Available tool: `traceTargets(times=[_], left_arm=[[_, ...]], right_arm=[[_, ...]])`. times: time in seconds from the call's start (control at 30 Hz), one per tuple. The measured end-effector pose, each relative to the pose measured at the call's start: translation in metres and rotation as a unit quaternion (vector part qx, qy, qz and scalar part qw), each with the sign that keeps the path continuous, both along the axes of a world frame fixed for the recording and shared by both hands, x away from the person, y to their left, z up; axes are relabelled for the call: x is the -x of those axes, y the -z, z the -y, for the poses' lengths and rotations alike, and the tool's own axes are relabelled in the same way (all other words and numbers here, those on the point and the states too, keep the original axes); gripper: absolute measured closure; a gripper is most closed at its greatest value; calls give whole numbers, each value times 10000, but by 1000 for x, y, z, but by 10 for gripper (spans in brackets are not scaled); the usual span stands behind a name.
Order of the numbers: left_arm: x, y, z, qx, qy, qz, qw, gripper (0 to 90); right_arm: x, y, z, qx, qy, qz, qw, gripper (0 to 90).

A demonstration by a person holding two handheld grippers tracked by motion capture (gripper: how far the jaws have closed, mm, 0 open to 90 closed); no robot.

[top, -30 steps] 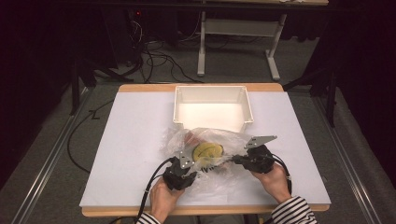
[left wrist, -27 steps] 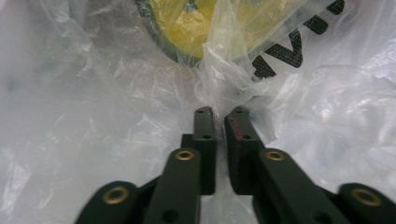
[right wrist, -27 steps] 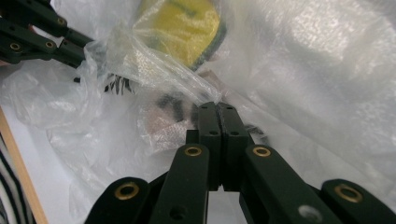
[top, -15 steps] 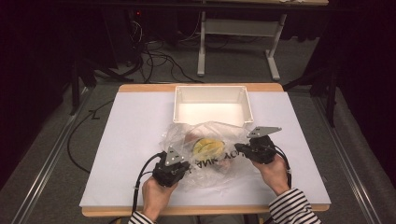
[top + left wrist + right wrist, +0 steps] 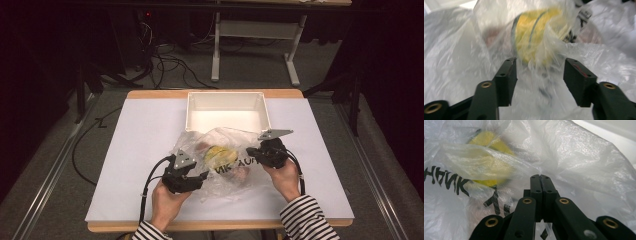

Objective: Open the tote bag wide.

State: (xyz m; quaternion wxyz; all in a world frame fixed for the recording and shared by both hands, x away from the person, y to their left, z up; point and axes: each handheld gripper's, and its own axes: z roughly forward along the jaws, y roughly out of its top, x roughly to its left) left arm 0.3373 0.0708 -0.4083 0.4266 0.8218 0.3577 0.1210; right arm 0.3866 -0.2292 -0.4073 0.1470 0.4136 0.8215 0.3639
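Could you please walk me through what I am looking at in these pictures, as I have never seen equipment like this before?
A person sits at a table covered in white and holds a tool in each hand: a black two-jawed clamp with its own camera. The wide picture comes from a camera above the table; the two close-ups look along each tool's jaws.

On the table lie a crumpled clear plastic bag with black lettering, with a round yellow item inside, and behind it an empty white rectangular plastic bin.

The right hand-held gripper is shut, with the plastic bunched at its jaw tips; whether it pinches the film is hard to tell. The left hand-held gripper has just been opening: its jaws stand apart, with loose plastic between them, not pressed.
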Motion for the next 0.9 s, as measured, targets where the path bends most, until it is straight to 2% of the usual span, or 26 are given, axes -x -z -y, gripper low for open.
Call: traceTargets(times=[0.07, 0.17, 0.27, 0.33, 0.47, 0.53, 0.67, 0.73, 0.83, 0.9], left_arm=[[-2, -7, -1, 94, 25, 34, 9999, 415], [-8, -15, 3, 193, 166, -30, 9997, 385], [-12, -19, 10, 176, 250, -68, 9995, 366], [-17, -19, 19, -1, 279, -134, 9995, 353], [-26, -9, 35, -496, 230, -88, 9985, 372], [-31, -3, 41, -652, 282, -182, 9973, 464], [-36, 3, 47, -840, 460, -203, 9952, 770], [-38, 3, 46, -807, 425, -198, 9956, 866], [-43, 0, 41, -629, 310, -245, 9972, 896], [-46, -2, 39, -607, 280, -252, 9974, 899]], right_arm=[[-1, -1, -3, 15, -13, 34, 10000, 900], [-4, -1, -6, 76, -5, 0, 10000, 900], [-8, 1, -8, 106, 5, -31, 9999, 900], [-10, 2, -9, 62, 38, -52, 10000, 900], [-10, 3, -13, 82, 1, -65, 9999, 900], [-9, 3, -15, 74, -18, -76, 9999, 900], [-8, 4, -15, 89, -36, -85, 9999, 898], [-6, 4, -15, 74, -79, -67, 9999, 870], [6, -1, -12, -24, -108, 38, 9999, 818], [17, -6, -9, -107, -180, 124, 9997, 787]])
